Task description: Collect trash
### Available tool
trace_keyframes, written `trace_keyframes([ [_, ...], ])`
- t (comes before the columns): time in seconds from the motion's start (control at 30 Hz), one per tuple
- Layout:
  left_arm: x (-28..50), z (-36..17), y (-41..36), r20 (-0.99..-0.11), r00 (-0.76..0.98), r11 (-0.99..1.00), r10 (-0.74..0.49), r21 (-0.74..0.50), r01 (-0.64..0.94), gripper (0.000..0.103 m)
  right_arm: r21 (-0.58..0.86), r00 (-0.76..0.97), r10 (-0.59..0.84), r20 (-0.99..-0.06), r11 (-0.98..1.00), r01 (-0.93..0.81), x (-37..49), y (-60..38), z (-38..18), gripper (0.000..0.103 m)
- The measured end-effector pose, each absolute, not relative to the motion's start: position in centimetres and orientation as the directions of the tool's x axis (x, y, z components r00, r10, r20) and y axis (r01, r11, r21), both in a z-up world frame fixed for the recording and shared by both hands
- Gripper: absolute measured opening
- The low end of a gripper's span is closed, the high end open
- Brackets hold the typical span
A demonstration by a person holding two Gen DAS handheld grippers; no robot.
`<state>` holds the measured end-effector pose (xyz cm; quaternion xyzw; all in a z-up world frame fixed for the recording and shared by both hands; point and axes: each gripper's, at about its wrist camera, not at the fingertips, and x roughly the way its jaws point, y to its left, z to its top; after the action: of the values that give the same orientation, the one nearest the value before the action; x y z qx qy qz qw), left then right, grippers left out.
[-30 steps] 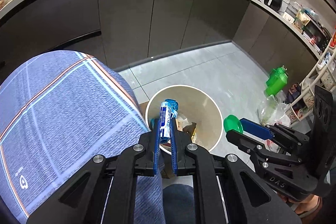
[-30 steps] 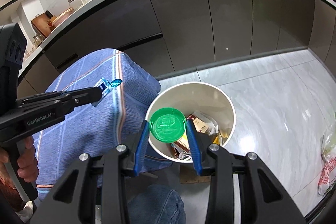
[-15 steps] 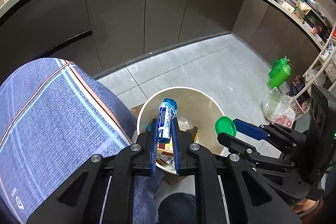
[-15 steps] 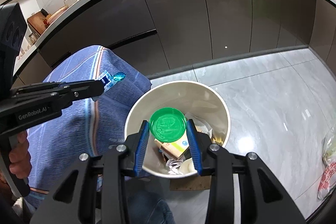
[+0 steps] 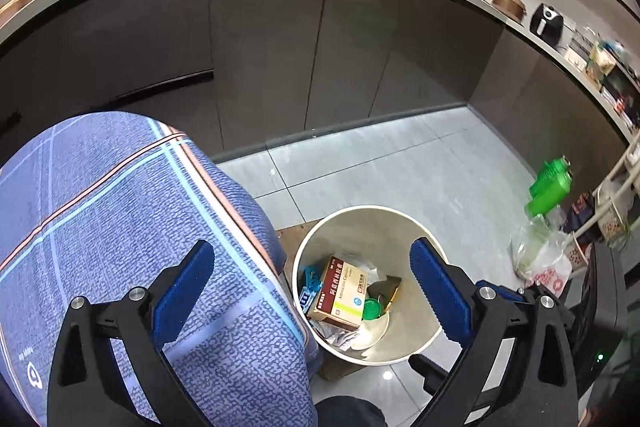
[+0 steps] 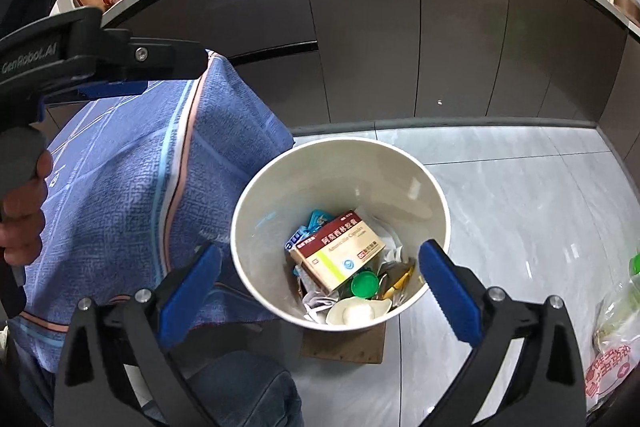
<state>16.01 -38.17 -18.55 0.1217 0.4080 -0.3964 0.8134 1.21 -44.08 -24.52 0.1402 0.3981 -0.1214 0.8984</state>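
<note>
Both pieces you were holding have dropped into the bin [image 5: 400, 215]. Left view: your left gripper [image 5: 316, 279], opening, is spread and empty. Right view: your right gripper [image 6: 320, 267], opening, holds nothing; green lid [image 6: 365, 285] and blue wrapper [image 6: 316, 221] lie inside the bin [image 6: 256, 211].

You had one round white plastic trash bin [image 6: 240, 227]. Inside: one red-and-white cardboard medicine box [image 6: 338, 249], one green round plastic lid [image 6: 365, 285], one blue foil wrapper [image 6: 316, 221]. Beside it: one blue checked cloth [image 6: 120, 195].
</note>
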Motion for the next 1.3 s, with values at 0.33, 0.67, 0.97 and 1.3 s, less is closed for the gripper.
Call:
trace_keyframes([
  [0.33, 15.4, -15.2, -34.4, -0.728, 0.422, 0.694, -0.54, -0.102, 0.712, 0.094, 0.168, 0.69, -0.127, -0.713, 0.924, 0.344, 0.9, -42.9, -20.5, 0.1],
  [0.67, 13.2, -8.9, -23.6, -0.658, 0.613, 0.82, -0.438, -0.012, 0.573, 0.094, 0.142, 0.769, -0.171, -0.616, 0.936, 0.322, 0.5, -37.4, -12.1, 0.1],
  [0.97, 10.2, -4.7, -16.1, -0.599, 0.703, 0.876, -0.383, 0.005, 0.482, 0.094, 0.103, 0.813, -0.177, -0.554, 0.955, 0.278, 0.2, -30.9, -6.8, 0.1],
  [1.3, 8.1, -2.6, -10.1, -0.56, 0.749, 0.907, -0.354, -0.011, 0.42, 0.094, 0.037, 0.845, -0.212, -0.491, 0.964, 0.264, -0.5, -25.4, -2.6, 0.1],
])
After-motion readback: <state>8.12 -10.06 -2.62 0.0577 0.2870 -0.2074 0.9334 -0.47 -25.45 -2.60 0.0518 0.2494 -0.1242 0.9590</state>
